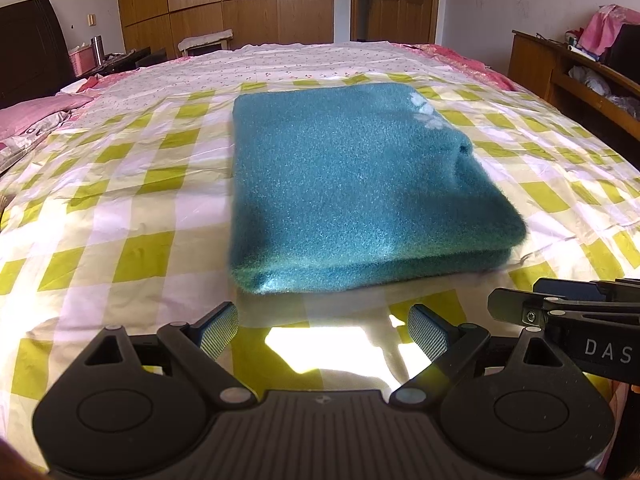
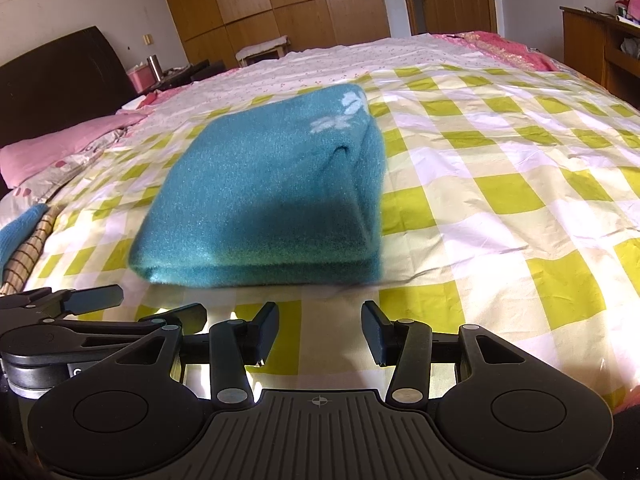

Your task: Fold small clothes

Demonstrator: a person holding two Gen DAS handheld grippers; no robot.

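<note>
A teal knitted garment [image 1: 352, 184] lies folded into a thick rectangle on the checked bedsheet [image 1: 120, 200]; white flower marks show near its far right corner. It also shows in the right wrist view [image 2: 268, 196]. My left gripper [image 1: 323, 334] is open and empty, just short of the garment's near edge. My right gripper [image 2: 320, 330] is open and empty, also just short of the near edge. The right gripper's fingers [image 1: 560, 308] show at the left view's right edge; the left gripper's fingers [image 2: 96, 300] show at the right view's left edge.
A pink pillow [image 2: 68, 144] and dark headboard [image 2: 52, 80] are at the left. A blue cloth on a checked item [image 2: 24, 236] lies at the bed's left edge. A wooden desk [image 1: 576, 68] stands right, a wardrobe [image 1: 224, 4] behind.
</note>
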